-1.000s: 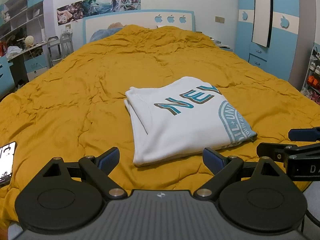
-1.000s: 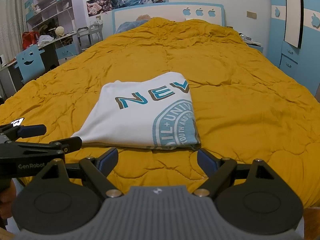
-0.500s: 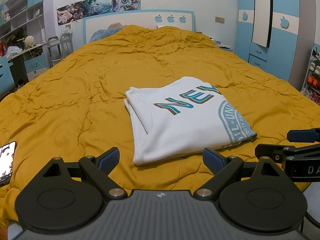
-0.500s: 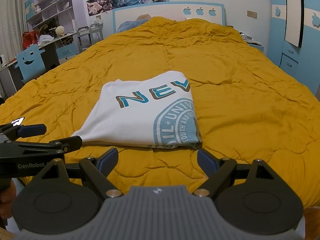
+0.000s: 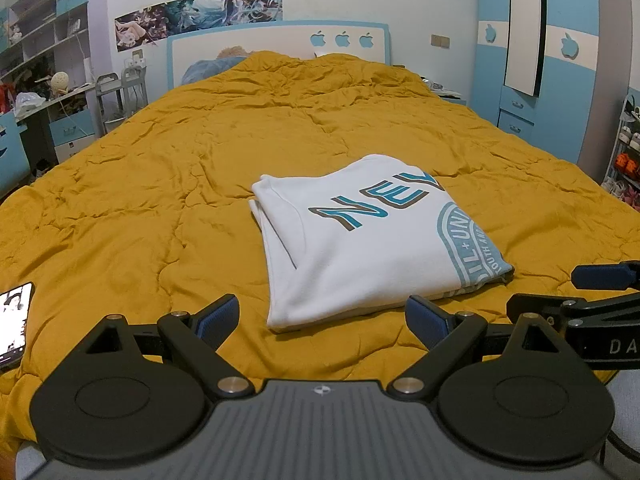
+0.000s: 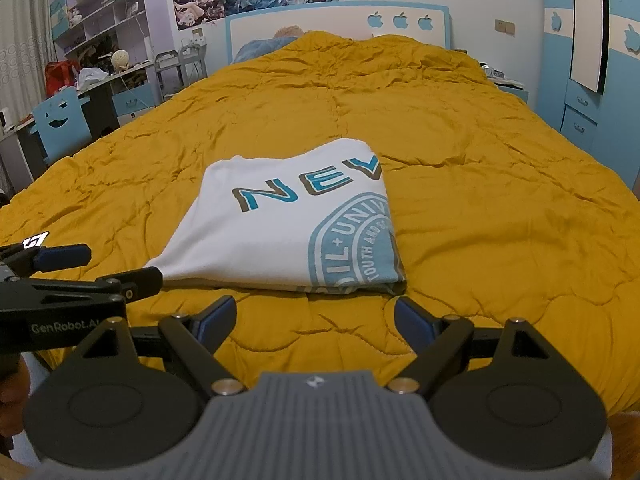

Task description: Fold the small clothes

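A white T-shirt [image 5: 360,240] with blue "NEV" lettering and a round blue emblem lies folded into a flat rectangle on the mustard-yellow quilt [image 5: 160,168]. The same shirt [image 6: 288,228] fills the middle of the right wrist view. My left gripper [image 5: 322,318] hovers open just short of the shirt's near edge, nothing between its blue-padded fingers. My right gripper [image 6: 314,316] is likewise open and empty, in front of the shirt's near right corner. Each gripper shows in the other's view: the right one [image 5: 576,292] at the right edge, the left one [image 6: 92,268] at the left edge.
A phone [image 5: 14,320] with a lit screen lies on the quilt's near left corner. Desk, shelves and a blue chair [image 6: 60,124] stand left of the bed; a blue wardrobe [image 5: 540,64] and shoe rack stand right. The headboard [image 5: 280,44] is at the far end.
Both grippers have barely shifted; the right wrist view has drifted slightly, so the shirt sits a little differently in frame. The shirt lies still and both grippers stay open.
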